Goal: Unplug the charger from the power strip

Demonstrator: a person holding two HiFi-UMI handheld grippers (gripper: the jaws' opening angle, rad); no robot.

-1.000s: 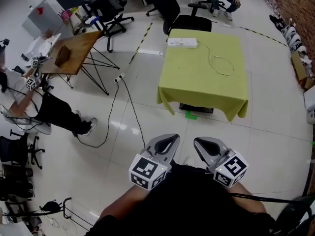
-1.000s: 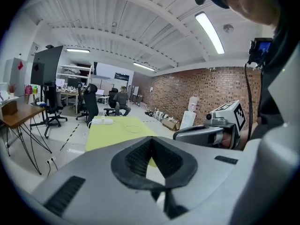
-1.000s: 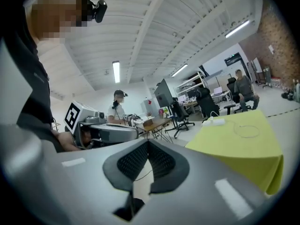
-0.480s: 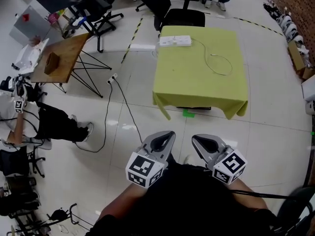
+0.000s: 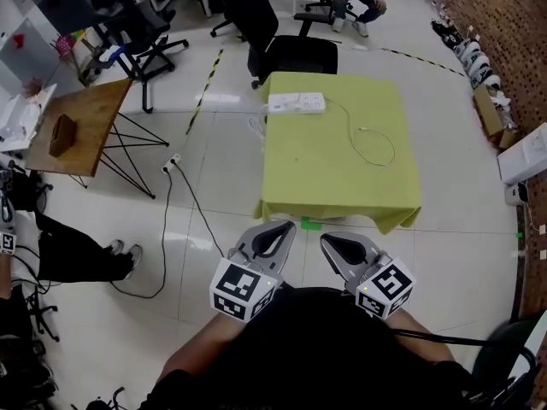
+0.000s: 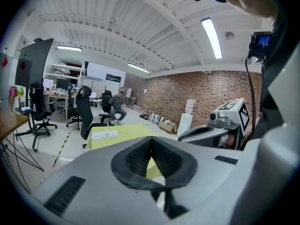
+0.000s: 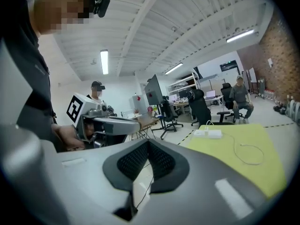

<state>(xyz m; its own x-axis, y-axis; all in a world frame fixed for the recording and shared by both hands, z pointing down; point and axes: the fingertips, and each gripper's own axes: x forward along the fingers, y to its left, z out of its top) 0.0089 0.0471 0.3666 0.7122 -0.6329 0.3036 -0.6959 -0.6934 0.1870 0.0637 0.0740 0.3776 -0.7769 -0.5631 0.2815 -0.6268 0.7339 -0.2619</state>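
Table [image 5: 342,178] nearer; power strip [image 5: 297,102] small, indistinct

We stand in an open-plan office lab: a glossy white tiled floor [image 5: 226,161], black swivel office chairs [image 5: 291,54] at twelve o'clock, a red brick wall [image 5: 513,7] at two, a wooden trestle desk [image 5: 85,122] at ten, and long ceiling strip lights [image 6: 212,36] overhead.
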